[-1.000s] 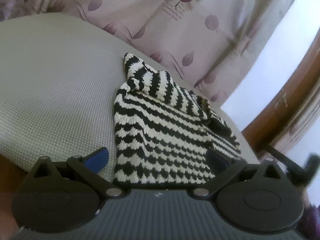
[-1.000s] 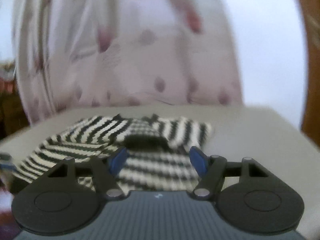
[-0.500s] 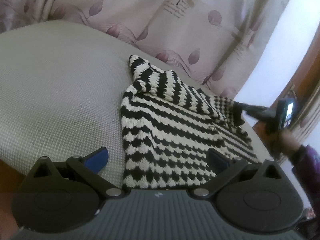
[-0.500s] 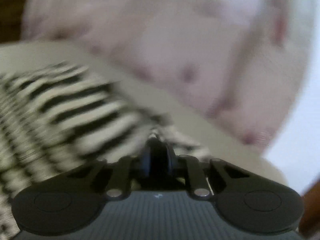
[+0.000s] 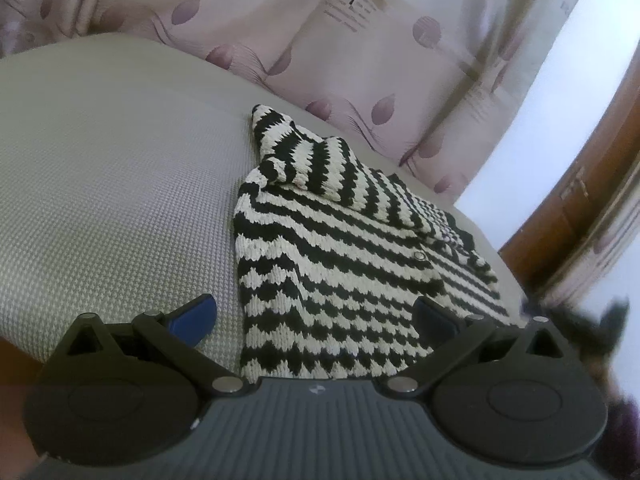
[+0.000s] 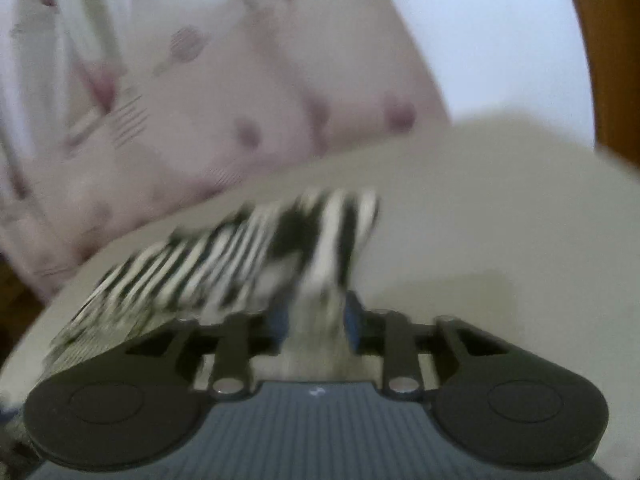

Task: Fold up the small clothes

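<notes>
A black-and-white striped knit sweater lies flat on the grey mattress, one sleeve folded across its top. My left gripper hovers open over the sweater's near hem, gripping nothing. In the blurred right wrist view, a bunch of the sweater runs between the blue pads of my right gripper. Its jaws are opening and stand apart around that cloth. In the left wrist view the right gripper is a dark blur past the sweater's right edge.
A pink leaf-print curtain hangs behind the mattress. A brown wooden frame stands at the right, and bright white light shows between it and the curtain. The mattress's near edge drops off at the lower left.
My right gripper shut on the sweater's far right edge half a second ago. Now its jaws stand apart and it has swung back toward the near right. The left gripper has hardly moved.
</notes>
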